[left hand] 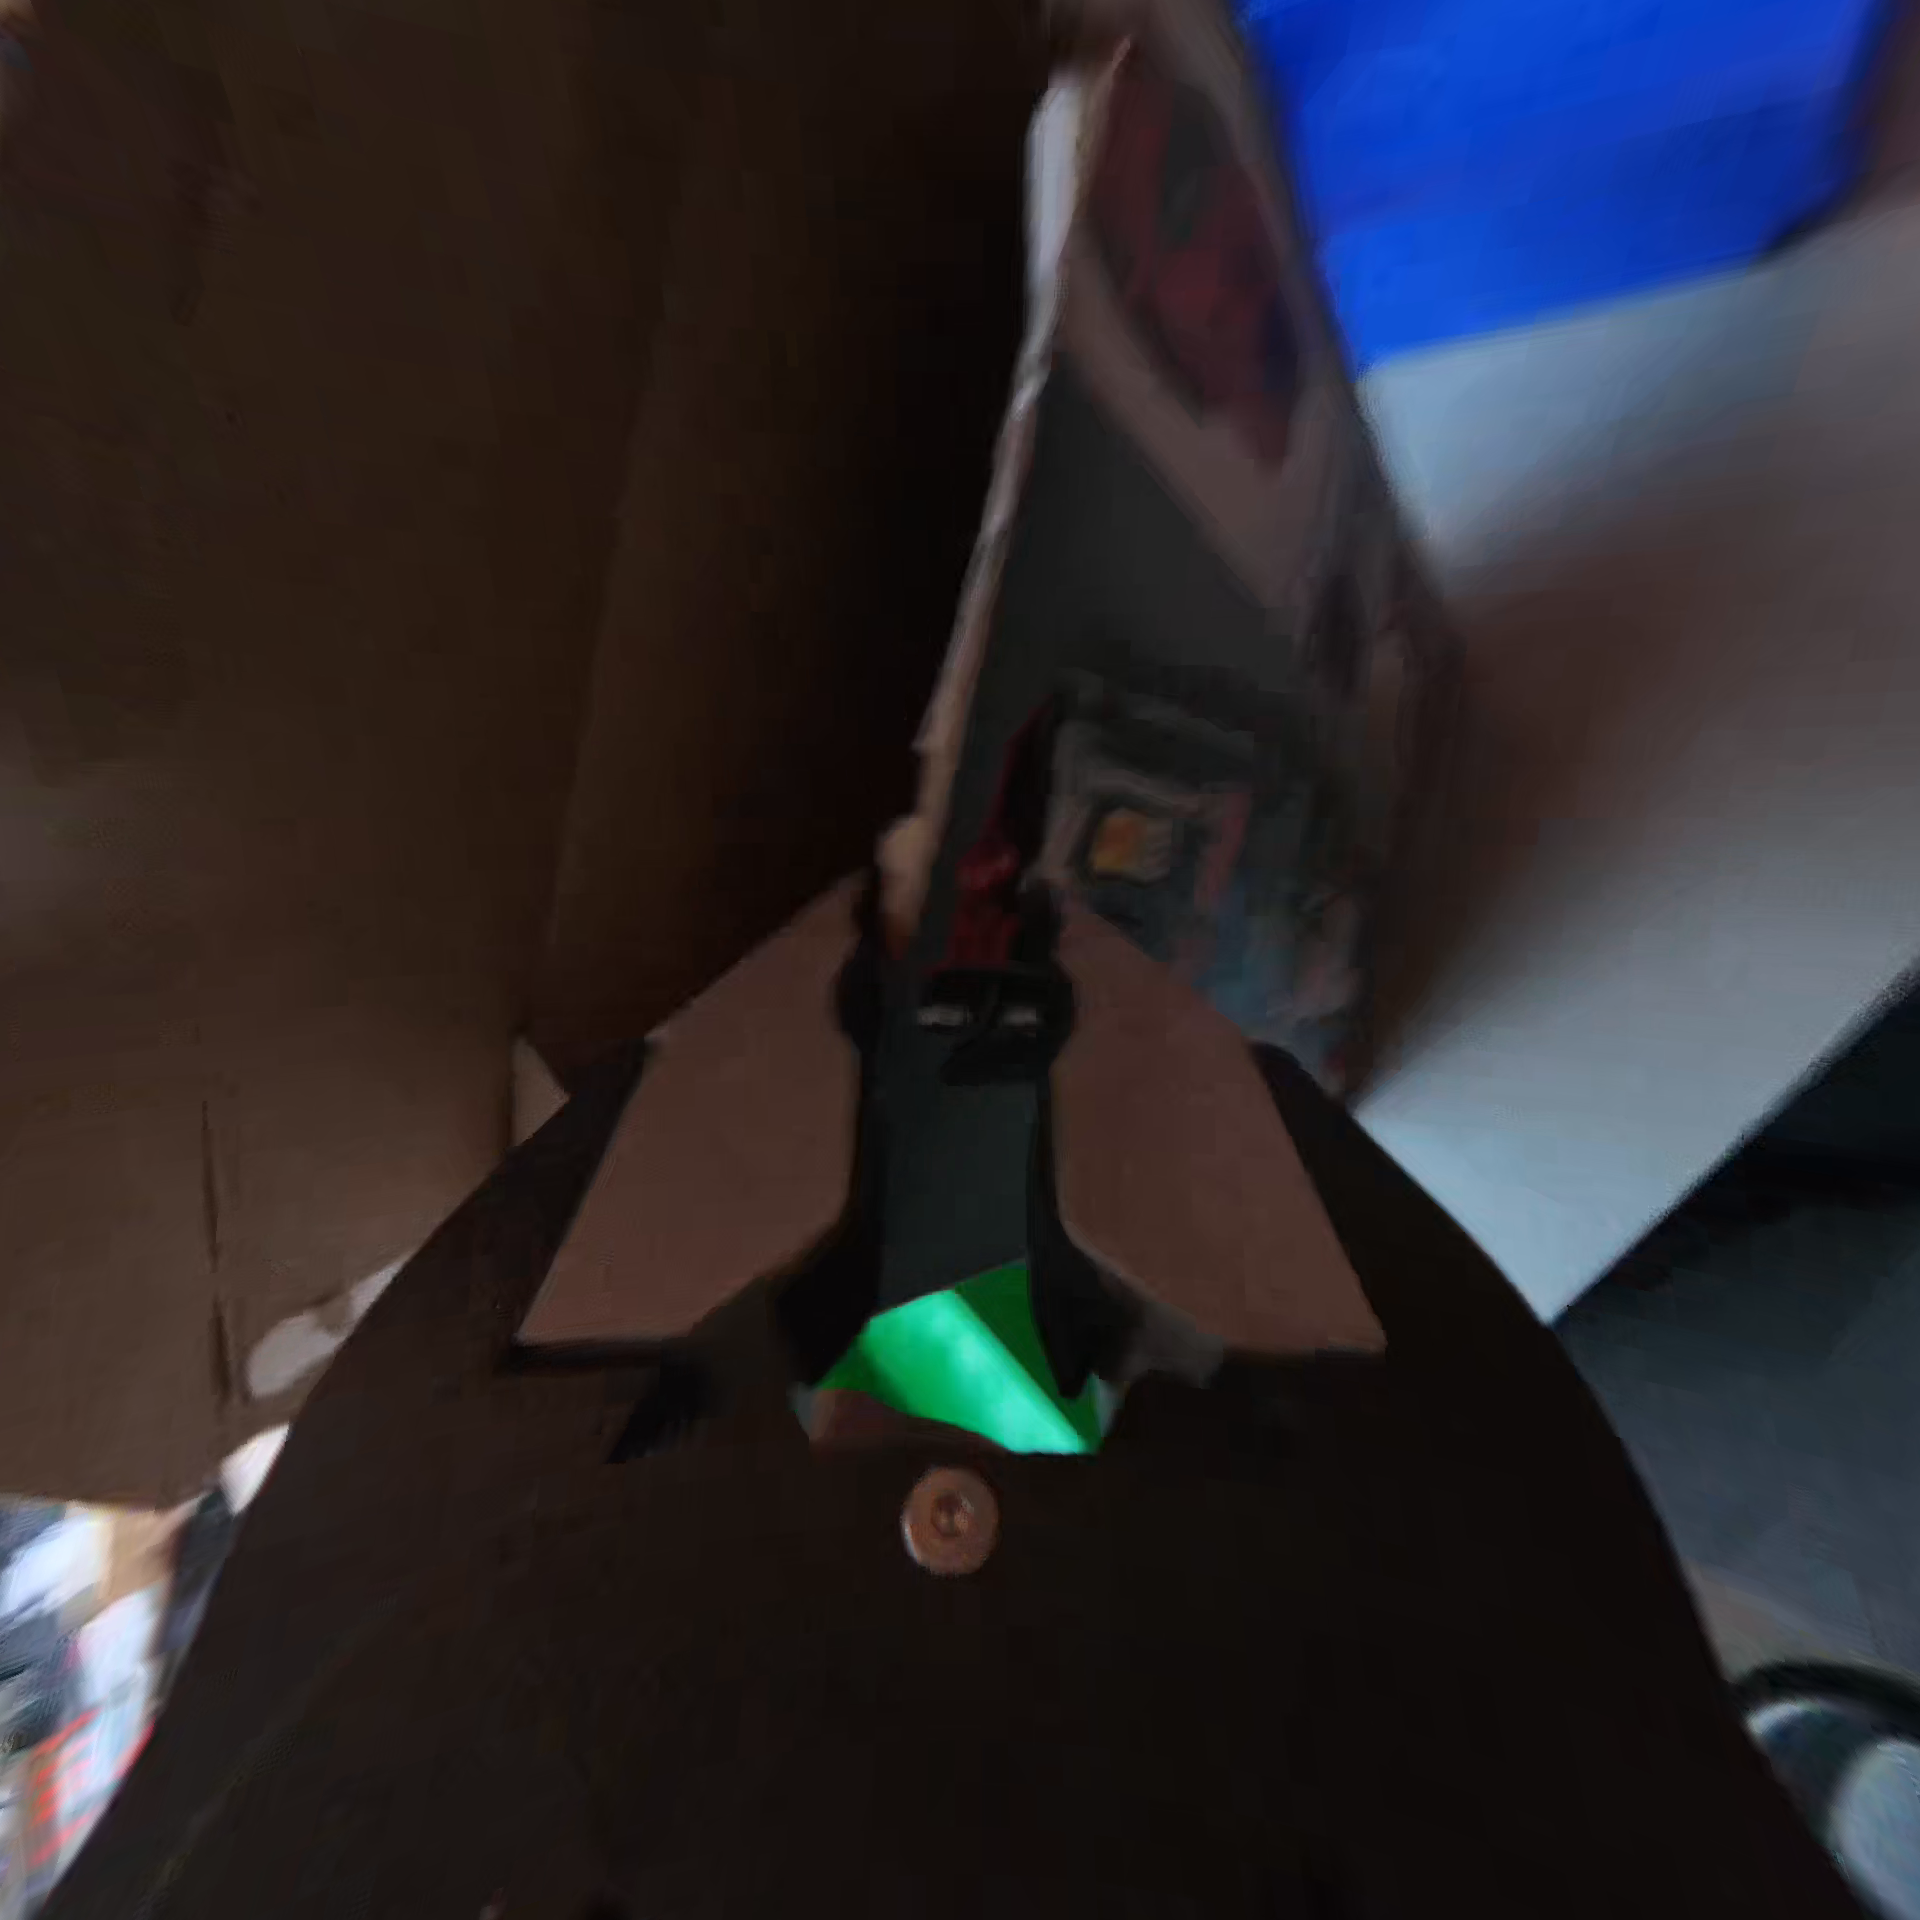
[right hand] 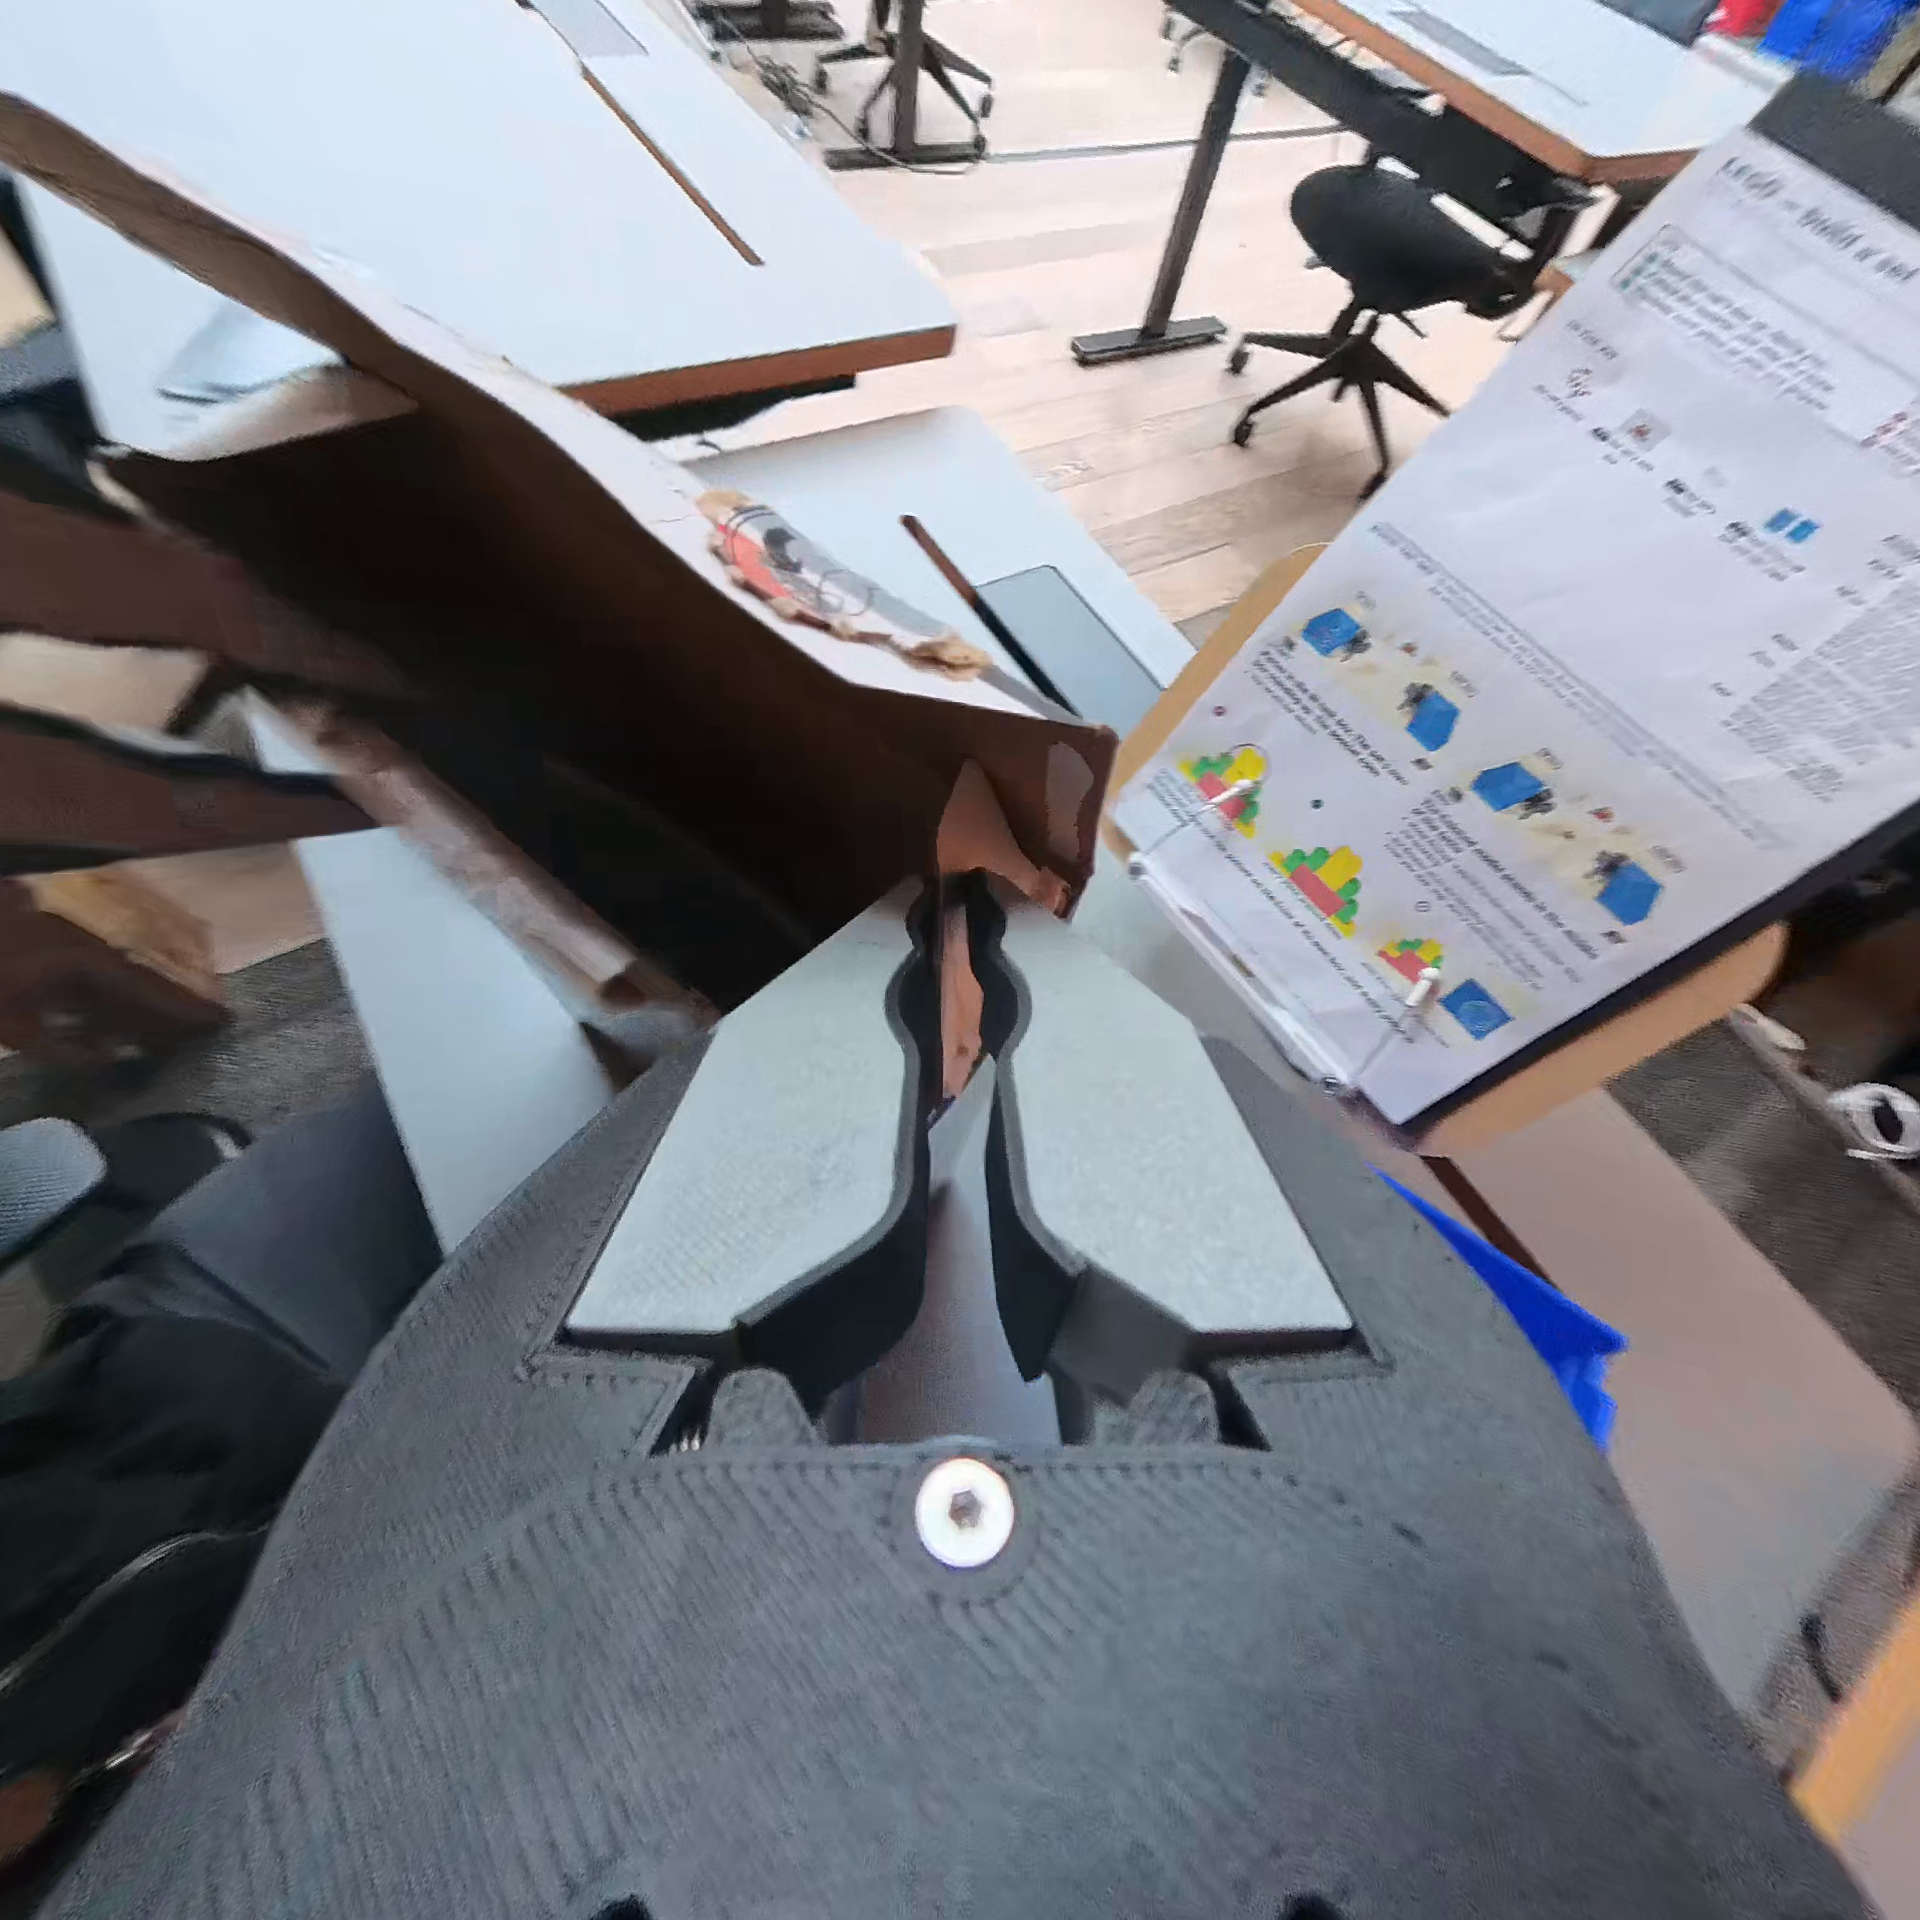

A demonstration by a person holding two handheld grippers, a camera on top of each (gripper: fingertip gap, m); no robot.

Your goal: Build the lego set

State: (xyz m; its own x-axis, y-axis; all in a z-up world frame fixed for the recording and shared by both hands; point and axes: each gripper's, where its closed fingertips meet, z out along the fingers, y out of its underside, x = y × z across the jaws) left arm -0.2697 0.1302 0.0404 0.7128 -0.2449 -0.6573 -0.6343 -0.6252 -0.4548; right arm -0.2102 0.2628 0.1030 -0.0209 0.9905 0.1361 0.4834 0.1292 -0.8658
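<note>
A cardboard lego box (right hand: 499, 582) hangs between both grippers, its brown inside facing the right wrist view. My right gripper (right hand: 961, 925) is shut on a torn corner flap (right hand: 1023, 821) of the box. In the blurred left wrist view, my left gripper (left hand: 961, 935) is shut on the box's edge, with the dark brown inside (left hand: 468, 468) on the left and the printed outer face (left hand: 1195, 520) on the right. A green patch (left hand: 966, 1361) shows low between the left fingers. No loose bricks are visible.
A printed instruction sheet (right hand: 1558, 675) leans on a wooden stand at the right. A blue object (right hand: 1527, 1320) lies below it on the white table (right hand: 457, 1070). Other desks and a black office chair (right hand: 1382, 260) stand behind. A blue area (left hand: 1538, 156) shows top right. Some 15 cm of space lies between my two pairs of fingers.
</note>
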